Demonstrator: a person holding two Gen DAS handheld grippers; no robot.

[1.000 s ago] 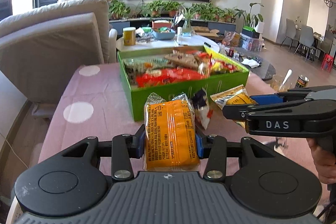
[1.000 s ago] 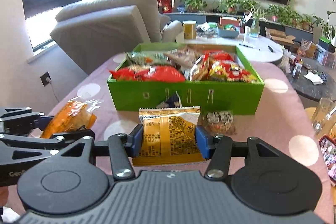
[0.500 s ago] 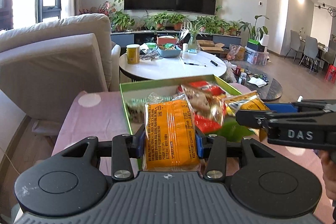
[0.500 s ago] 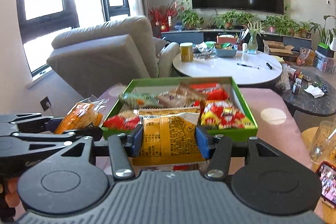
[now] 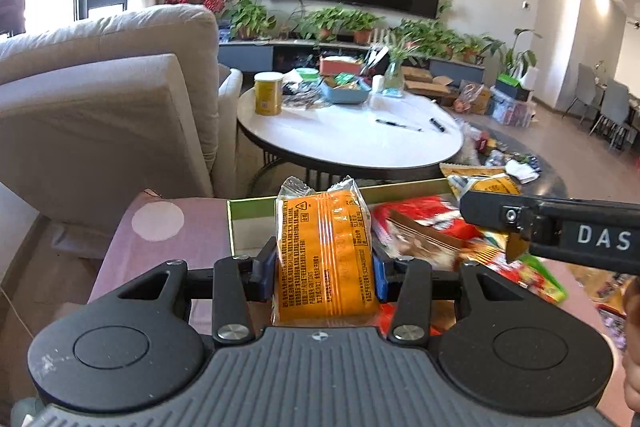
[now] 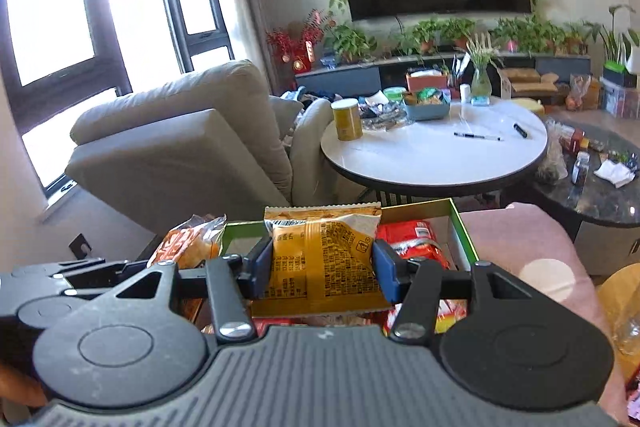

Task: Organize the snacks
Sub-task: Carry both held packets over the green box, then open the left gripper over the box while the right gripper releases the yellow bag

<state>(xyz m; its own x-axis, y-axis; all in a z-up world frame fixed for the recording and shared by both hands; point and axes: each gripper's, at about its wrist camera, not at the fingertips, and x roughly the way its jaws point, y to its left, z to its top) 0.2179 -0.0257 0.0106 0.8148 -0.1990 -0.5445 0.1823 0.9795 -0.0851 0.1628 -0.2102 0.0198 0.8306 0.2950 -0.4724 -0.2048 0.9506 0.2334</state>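
In the left wrist view, we are seeing the left gripper (image 5: 325, 261) clamping an orange snack pack (image 5: 325, 255) between its two blue pads (image 5: 266, 269). The pack is standing upright over the near left part of the green box (image 5: 256, 205), which is lying on the pink tablecloth (image 5: 168, 247) with white dots. Red snack bags (image 5: 416, 215) are filling the box (they are blurred here). From the right side the right gripper (image 5: 476, 197) is coming into the picture, and a yellow snack pack (image 5: 480, 181) is showing at its tip, above the far right part of the box.

In the right wrist view, we are looking along the right gripper (image 6: 322, 261), whose pads are pressing on both sides of the yellow snack pack (image 6: 324, 259). It is hanging above the green box (image 6: 460, 227), with red bags (image 6: 412, 239) just beside it. At the left, the orange snack pack (image 6: 188, 247) is showing in the left gripper (image 6: 148, 263). A white round table (image 6: 432, 155) is standing behind
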